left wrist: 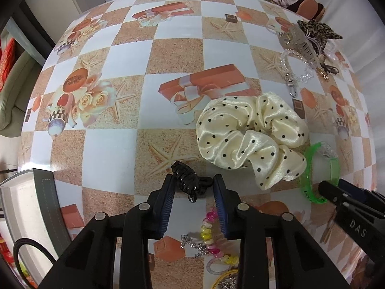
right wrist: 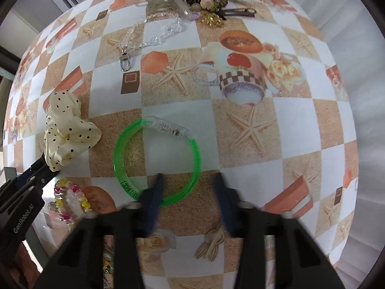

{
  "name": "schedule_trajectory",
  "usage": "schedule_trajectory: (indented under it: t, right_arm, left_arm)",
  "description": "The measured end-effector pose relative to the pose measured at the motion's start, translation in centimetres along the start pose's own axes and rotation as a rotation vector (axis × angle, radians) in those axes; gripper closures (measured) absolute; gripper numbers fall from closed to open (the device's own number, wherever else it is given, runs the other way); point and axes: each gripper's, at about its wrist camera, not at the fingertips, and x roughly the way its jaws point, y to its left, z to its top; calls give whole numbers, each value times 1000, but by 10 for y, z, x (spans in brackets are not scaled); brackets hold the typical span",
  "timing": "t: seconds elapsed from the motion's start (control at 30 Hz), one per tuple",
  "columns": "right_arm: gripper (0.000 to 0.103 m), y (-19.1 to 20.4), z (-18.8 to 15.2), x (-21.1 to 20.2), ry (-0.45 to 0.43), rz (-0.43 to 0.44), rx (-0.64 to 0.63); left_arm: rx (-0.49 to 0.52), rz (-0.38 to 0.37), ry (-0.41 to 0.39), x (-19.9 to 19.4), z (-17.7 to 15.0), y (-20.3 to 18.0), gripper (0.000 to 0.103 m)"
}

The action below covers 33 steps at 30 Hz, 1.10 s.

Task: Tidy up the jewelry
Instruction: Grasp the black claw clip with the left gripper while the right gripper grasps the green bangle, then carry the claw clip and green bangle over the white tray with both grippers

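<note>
The left gripper [left wrist: 193, 187] has its fingers a little apart around a small black hair clip [left wrist: 189, 180]; I cannot tell if they squeeze it.

The right gripper [right wrist: 187, 190] is blurry and wide apart, holding nothing, with its left finger over the green bangle [right wrist: 125, 151] at 6 o'clock of the ring. The dotted cream scrunchie [left wrist: 250, 130] lies at 2 o'clock from the clip. A pink and yellow coil tie [left wrist: 211, 236] is partly hidden under the left gripper. At 1 o'clock on the checked tablecloth [left wrist: 108, 149] a pile with a clear chain [left wrist: 296, 69] is hard to make out.
</note>
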Motion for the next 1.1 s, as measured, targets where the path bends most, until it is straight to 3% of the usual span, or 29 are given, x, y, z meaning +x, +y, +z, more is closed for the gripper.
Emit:
schedule_trajectory:
  t: [0.03, 0.1, 0.37, 0.7, 0.87, 1.1]
  right_arm:
    - [89, -1, 0, 0, -2, 14, 5]
    - [96, -4, 0, -2, 0, 43, 17]
    - [96, -18, -9, -18, -27, 132, 54]
    - [96, -24, -27, -55, -54, 171, 32]
    - [96, 3, -44, -81, -73, 204, -45]
    - [96, 87, -59, -102, -69, 268, -180]
  left_arm:
    - [-2, -7, -4, 0, 1, 0, 66]
    - [-9, -19, -13, -4, -7, 3, 66]
    - [2, -53, -45, -32, -23, 21, 66]
    - [-31, -71, -102, -86, -53, 35, 66]
    - [-64, -65, -136, -112, -76, 58, 66]
    - [-173, -10, -146, -134, -119, 122, 66]
